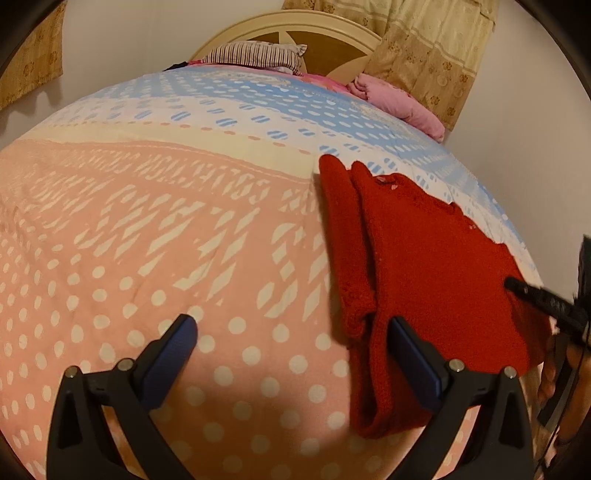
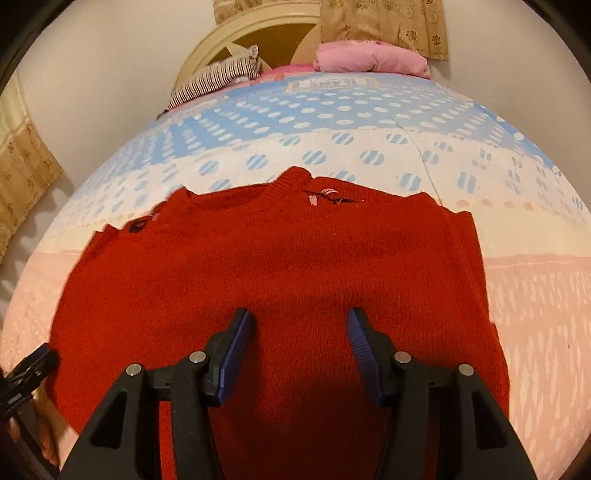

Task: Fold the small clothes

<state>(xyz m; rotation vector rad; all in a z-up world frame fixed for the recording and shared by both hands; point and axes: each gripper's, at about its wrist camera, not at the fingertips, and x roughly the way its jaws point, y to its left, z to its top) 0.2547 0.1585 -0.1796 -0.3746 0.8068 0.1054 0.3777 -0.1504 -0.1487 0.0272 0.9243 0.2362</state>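
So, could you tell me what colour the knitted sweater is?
Red knitted sweater, clearest in the right wrist view.

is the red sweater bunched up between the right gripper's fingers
No, the red sweater lies spread on the bed, and the right gripper stands open above it with nothing pinched.

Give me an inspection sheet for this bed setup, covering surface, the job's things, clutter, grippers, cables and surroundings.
Surface: bed cover with pink, cream and blue dotted bands, lying fairly smooth.
Job's things: red sweater lying flat, neckline toward the headboard, its sleeve folded in along one side.
Clutter: striped pillow and pink bundle at the head of the bed.
Grippers: left gripper open, one finger over the sweater's edge; right gripper open above the sweater, nothing between the pads.
Cables: a thin dark cord hangs at the left view's right edge.
Surroundings: cream headboard, patterned curtains, plain wall.
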